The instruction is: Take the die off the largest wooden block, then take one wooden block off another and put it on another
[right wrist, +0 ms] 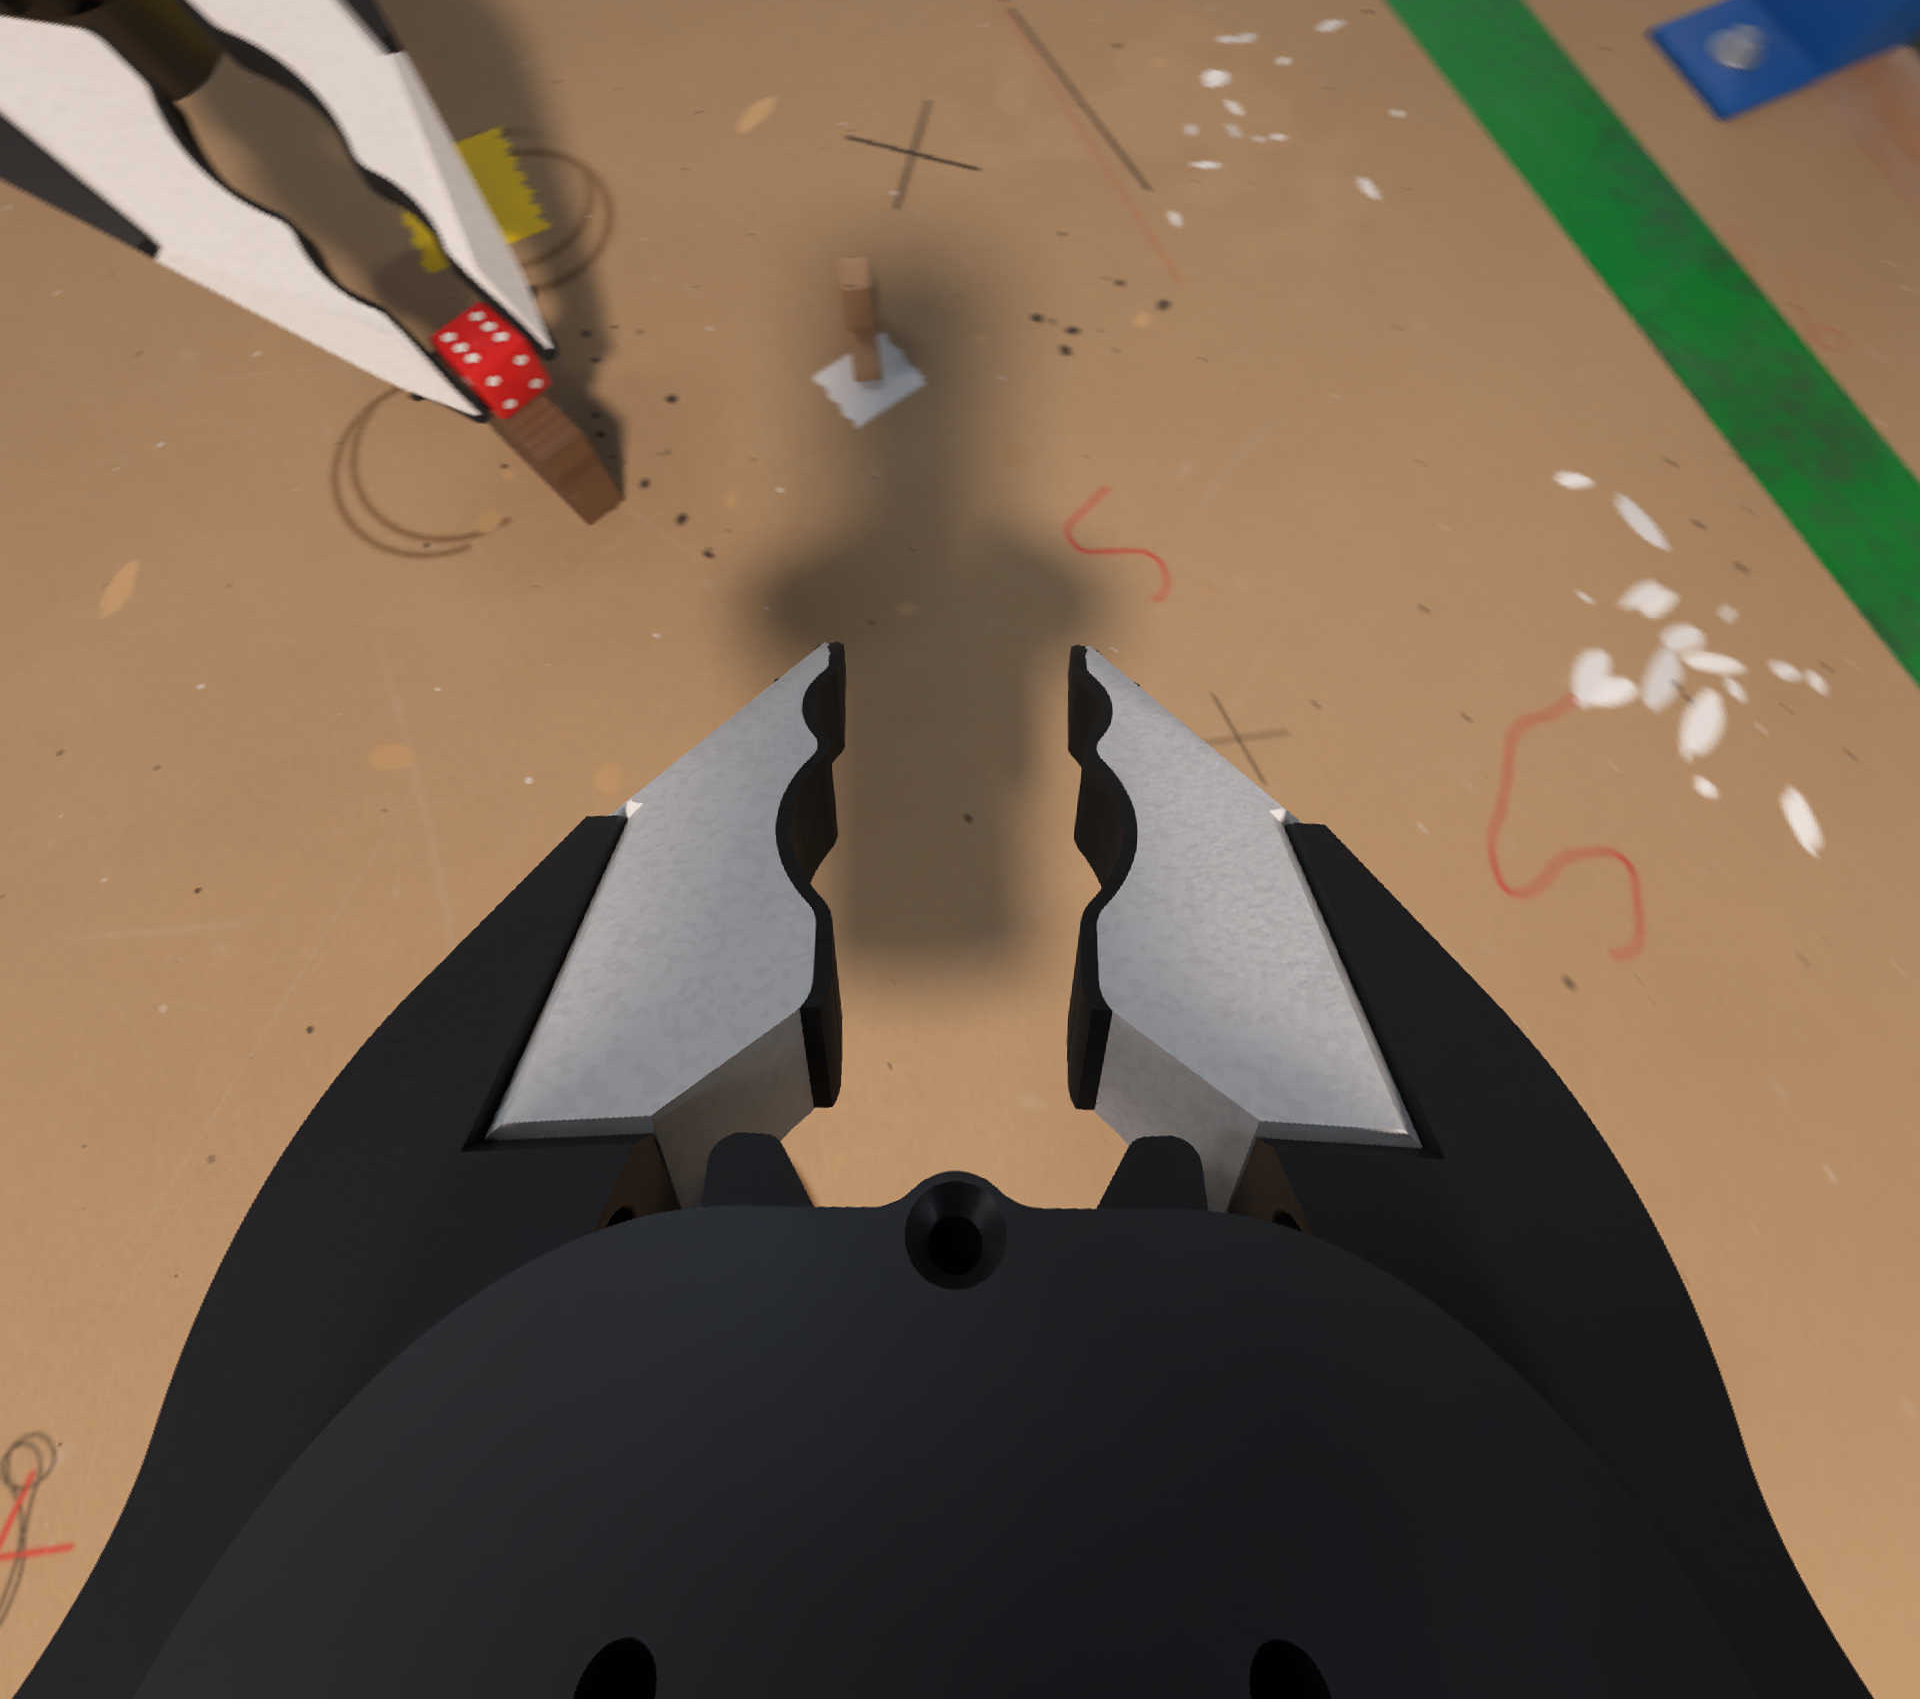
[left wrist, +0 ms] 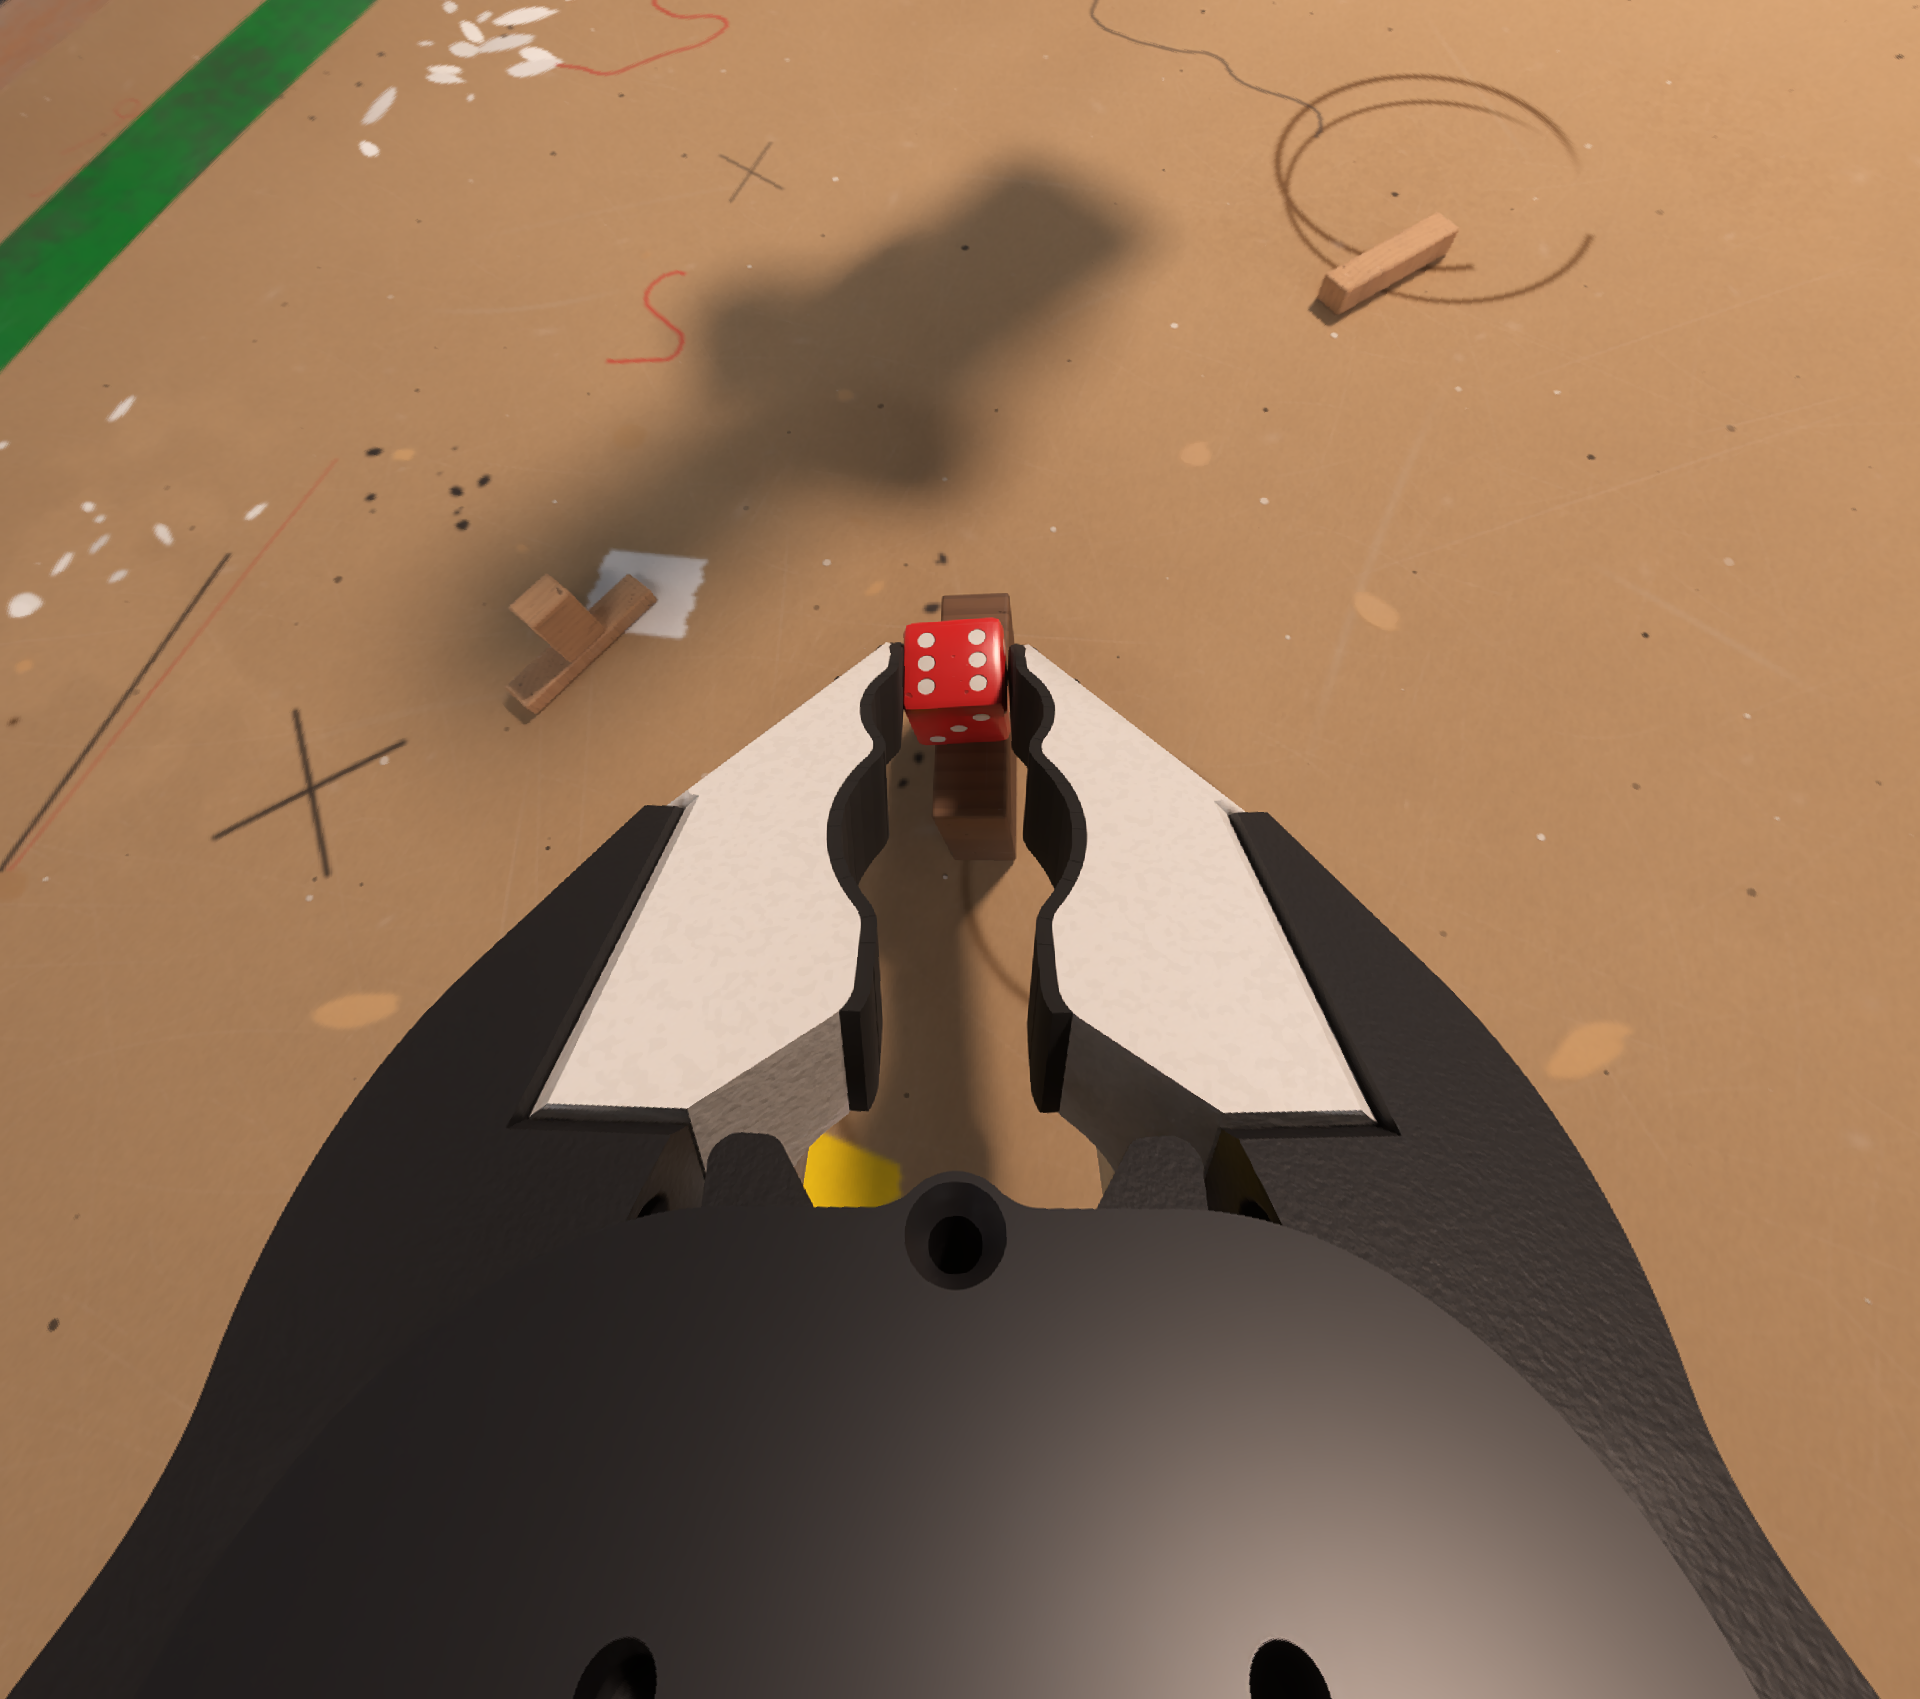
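Note:
A red die (left wrist: 954, 679) sits between the fingertips of my left gripper (left wrist: 956, 662), which is shut on it. Right under it lies a dark wooden block (left wrist: 977, 810); I cannot tell whether the die touches it. The right wrist view shows the same: left gripper (right wrist: 509, 379), die (right wrist: 488, 359), dark block (right wrist: 563, 456). Two small light blocks (left wrist: 569, 639) lie crossed, one on the other, on a white patch (left wrist: 665, 584); they also show in the right wrist view (right wrist: 857, 314). My right gripper (right wrist: 956, 662) is open and empty above the table.
A third light block (left wrist: 1387, 262) lies alone inside a drawn circle at the right. A green tape stripe (left wrist: 260, 39) (right wrist: 1558, 143) runs along the table's edge. A blue bracket (right wrist: 1797, 18) stands beyond it. Yellow tape (right wrist: 504, 184) lies by the dark block.

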